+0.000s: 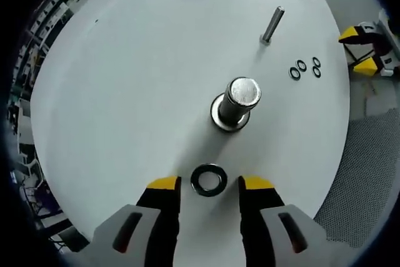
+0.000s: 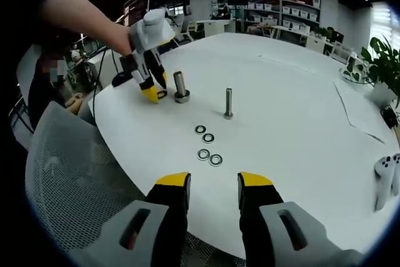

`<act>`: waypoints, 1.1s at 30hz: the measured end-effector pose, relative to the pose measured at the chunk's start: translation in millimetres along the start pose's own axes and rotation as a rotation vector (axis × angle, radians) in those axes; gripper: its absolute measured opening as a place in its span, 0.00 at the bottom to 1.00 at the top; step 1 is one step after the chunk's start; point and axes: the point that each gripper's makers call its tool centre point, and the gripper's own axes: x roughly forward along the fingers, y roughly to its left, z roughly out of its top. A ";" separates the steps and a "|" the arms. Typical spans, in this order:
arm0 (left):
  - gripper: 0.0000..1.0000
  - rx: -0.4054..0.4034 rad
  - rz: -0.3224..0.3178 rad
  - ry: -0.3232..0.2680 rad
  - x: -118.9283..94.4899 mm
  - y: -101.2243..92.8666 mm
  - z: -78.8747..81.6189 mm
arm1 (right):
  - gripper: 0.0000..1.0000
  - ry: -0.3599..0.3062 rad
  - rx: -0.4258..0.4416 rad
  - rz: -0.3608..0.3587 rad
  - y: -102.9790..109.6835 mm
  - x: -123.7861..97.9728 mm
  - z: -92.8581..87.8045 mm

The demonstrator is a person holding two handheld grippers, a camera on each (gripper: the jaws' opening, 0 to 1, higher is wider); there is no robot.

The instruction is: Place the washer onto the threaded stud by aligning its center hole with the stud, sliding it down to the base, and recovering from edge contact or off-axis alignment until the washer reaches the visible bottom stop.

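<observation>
Your left tongs [image 1: 209, 182] were spread apart and low over the bench [image 1: 125, 92], with the washer [image 1: 209, 179] lying flat between the yellow tips, touching neither as far as I could see. The washer sat on the bench just short of the thick stud [image 1: 235, 104], which stood upright on its flanged base; nothing was on it. A thinner stud [image 1: 272, 24] stood farther back, with three small washers [image 1: 304, 67] beside it.

Your right tongs [image 2: 212, 182] were also spread, gripping nothing, held back at the bench [image 2: 287, 110] edge. From there four small washers [image 2: 208, 145] lay ahead of the thin stud [image 2: 229, 103], and your left tongs [image 2: 152, 94] were down beside the thick stud [image 2: 181, 87].
</observation>
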 end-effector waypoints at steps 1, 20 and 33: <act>0.36 -0.004 -0.001 0.003 0.3 0.1 0.2 | 0.33 -0.001 0.000 0.000 0.0 -0.1 0.2; 0.32 -0.021 0.005 -0.010 -0.4 1.9 -0.2 | 0.33 0.003 -0.004 -0.001 -0.3 0.2 -0.4; 0.25 -0.011 0.004 -0.003 -0.4 -3.5 0.2 | 0.33 0.005 0.000 -0.001 -0.4 0.7 -0.7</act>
